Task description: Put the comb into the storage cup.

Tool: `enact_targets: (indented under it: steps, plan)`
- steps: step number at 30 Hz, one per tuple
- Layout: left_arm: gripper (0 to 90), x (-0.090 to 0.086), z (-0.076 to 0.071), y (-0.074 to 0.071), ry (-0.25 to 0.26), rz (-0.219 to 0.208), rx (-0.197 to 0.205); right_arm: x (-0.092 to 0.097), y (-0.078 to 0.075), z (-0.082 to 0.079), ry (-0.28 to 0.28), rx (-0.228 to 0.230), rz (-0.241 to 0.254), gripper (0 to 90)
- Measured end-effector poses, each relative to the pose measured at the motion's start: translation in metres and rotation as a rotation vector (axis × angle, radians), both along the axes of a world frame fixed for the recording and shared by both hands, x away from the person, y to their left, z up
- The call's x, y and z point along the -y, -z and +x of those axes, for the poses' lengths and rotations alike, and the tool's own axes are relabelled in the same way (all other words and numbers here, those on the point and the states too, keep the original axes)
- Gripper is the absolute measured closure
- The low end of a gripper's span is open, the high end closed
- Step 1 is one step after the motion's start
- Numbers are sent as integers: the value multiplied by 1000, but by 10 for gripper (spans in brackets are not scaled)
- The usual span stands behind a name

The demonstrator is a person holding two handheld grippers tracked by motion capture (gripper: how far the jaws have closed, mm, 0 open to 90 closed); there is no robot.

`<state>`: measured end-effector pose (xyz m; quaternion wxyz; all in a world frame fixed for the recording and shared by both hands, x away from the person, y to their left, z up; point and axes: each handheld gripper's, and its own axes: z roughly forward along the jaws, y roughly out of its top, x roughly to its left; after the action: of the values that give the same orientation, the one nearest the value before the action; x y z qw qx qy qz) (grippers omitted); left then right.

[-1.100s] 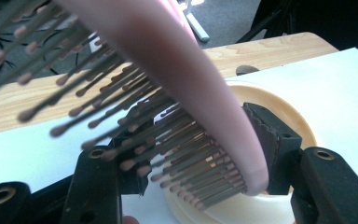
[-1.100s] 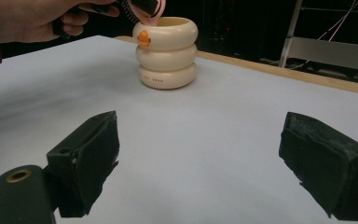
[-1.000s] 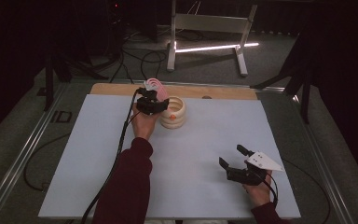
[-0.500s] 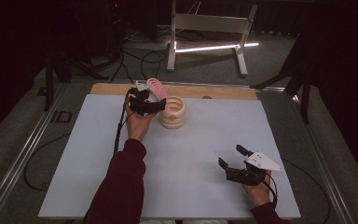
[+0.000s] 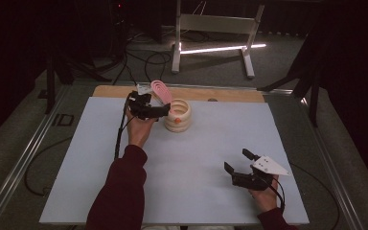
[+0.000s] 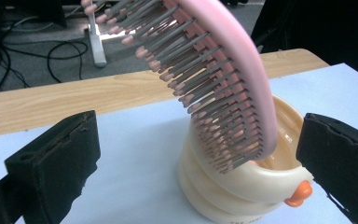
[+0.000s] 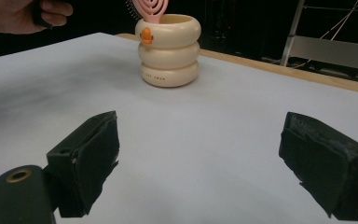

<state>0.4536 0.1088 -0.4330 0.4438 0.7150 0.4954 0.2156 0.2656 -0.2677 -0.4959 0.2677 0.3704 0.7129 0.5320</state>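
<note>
**Count of things on and around the table**

One pink hairbrush (image 5: 161,91) stands tilted in one cream ribbed cup (image 5: 178,116) at the far side of the table, left of centre. The cup carries one small orange knob (image 6: 298,194) on its near wall.

Two grippers are in view: the left gripper (image 5: 159,111) far and left, just beside the cup, and the right gripper (image 5: 235,161) near and right. Each has two black jaws, four in all. Two hands hold them, one each.

One white table sheet (image 5: 206,148) lies over one wooden board (image 5: 230,94). One metal stand (image 5: 211,28) sits on the floor beyond, with one bright light strip (image 5: 220,49) under it.
</note>
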Motion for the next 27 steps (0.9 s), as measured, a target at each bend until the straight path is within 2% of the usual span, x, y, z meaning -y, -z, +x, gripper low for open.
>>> enact_targets:
  steps: [6, 11, 27]
  plan:
    - [4, -5, -5, -5, 6, 9, 20, -1, 0, 0, -1, 0, -2, 117]
    - [4, -9, -10, -9, 8, -1, 43, -2, 0, 0, -6, 0, -3, 117]
    - [4, -22, -26, -17, 70, 4, 73, -3, 1, 0, -9, 1, -7, 117]
